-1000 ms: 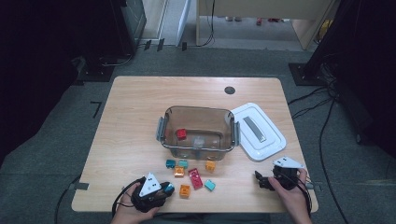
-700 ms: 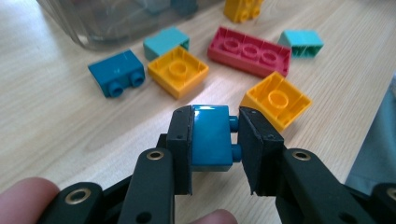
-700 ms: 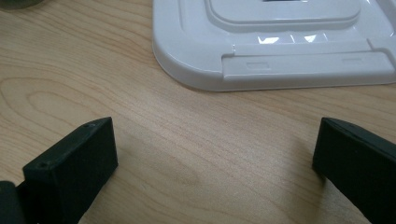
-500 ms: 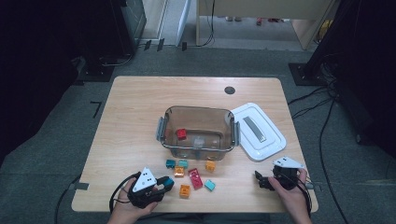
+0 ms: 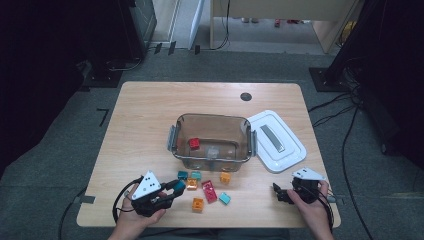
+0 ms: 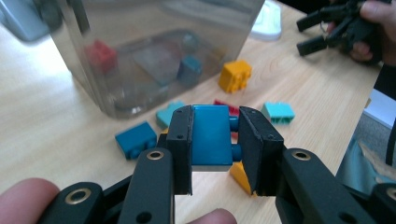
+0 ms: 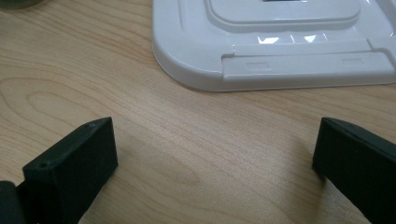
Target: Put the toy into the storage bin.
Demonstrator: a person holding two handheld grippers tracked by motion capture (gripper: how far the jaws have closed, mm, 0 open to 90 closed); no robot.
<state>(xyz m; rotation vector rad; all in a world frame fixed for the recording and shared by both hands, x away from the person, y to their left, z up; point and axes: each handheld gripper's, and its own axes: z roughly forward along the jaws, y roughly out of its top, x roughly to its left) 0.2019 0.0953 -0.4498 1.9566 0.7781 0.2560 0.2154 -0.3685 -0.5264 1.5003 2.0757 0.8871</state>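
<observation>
My left gripper point(image 6: 215, 140) is shut on a blue brick point(image 6: 211, 134), held a little above the table near its front left point(image 5: 176, 189). Ahead of it stands a clear plastic box point(image 5: 212, 137) with a red brick point(image 5: 194, 144) and another brick inside. Loose bricks lie in front of the box: teal point(image 5: 224, 198), red point(image 5: 209, 191), orange point(image 5: 198, 204) and yellow point(image 5: 225, 177). My right gripper point(image 5: 276, 192) rests open near the front right edge, its jaws wide apart point(image 7: 215, 158) over bare wood.
The box's white lid point(image 5: 276, 140) lies flat to the right of the box, just ahead of my right gripper point(image 7: 280, 42). A round hole point(image 5: 245, 96) is in the table's far side. Dark floor and cables surround the table.
My left gripper has risen from the table with the blue brick in it. The right gripper has stayed where it was.
</observation>
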